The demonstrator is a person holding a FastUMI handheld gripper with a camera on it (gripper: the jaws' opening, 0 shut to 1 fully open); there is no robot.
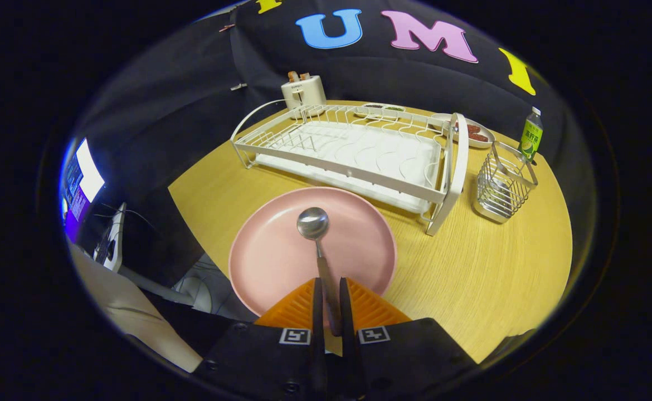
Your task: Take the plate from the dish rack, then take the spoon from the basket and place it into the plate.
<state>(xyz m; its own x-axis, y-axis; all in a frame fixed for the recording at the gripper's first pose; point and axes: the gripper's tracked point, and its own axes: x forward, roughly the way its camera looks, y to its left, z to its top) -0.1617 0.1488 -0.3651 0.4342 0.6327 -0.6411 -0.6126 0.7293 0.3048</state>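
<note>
The gripper [330, 303] pinches the metal spoon [316, 236] by its handle, bowl at 12 o'clock over the pink plate [270, 256]. Released too high, the spoon could bounce or skid off toward the dish rack [354, 150]; wire basket [503, 186] sits at 2 o'clock.

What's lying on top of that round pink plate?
A metal spoon, bowl over the round pink plate, handle pinched by the orange gripper. The fingers hide the plate's near rim.
</note>
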